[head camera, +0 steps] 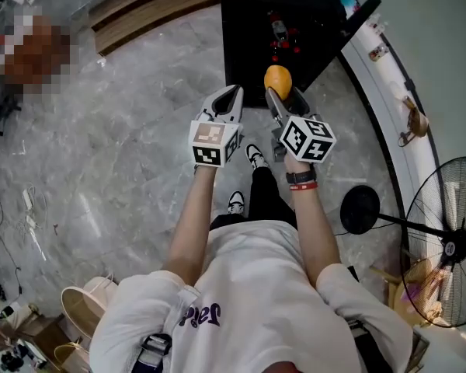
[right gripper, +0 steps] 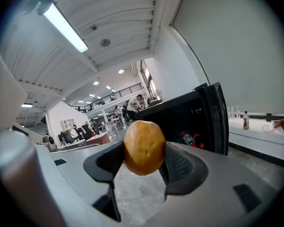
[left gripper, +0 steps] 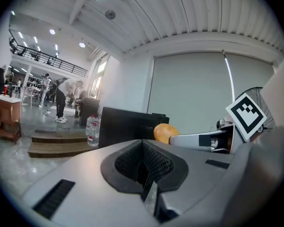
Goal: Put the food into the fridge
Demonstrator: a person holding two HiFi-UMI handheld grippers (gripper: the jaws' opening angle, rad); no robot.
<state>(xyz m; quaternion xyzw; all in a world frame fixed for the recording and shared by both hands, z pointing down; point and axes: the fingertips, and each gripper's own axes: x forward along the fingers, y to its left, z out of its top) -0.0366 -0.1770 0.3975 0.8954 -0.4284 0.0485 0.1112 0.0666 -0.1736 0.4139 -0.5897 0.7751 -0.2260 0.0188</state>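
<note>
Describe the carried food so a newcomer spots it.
Find the open black fridge at the head view's top. Just before it, the right gripper clamps a round orange-yellow food item in its jaws. Nothing else is held; the left gripper is shut, empty.

Grey marble floor below and left of the left tongs. Wooden steps well ahead-left of them, with a water bottle at the steps' right end. People stand far off beyond the steps; wooden cabinet further left. Standing fan well right of and behind the right tongs, its round black base nearer to them. White ledge curves along the wall right of the right tongs, small bottles on it. Cables lie on the floor far left. Pale round basket far behind-left.
</note>
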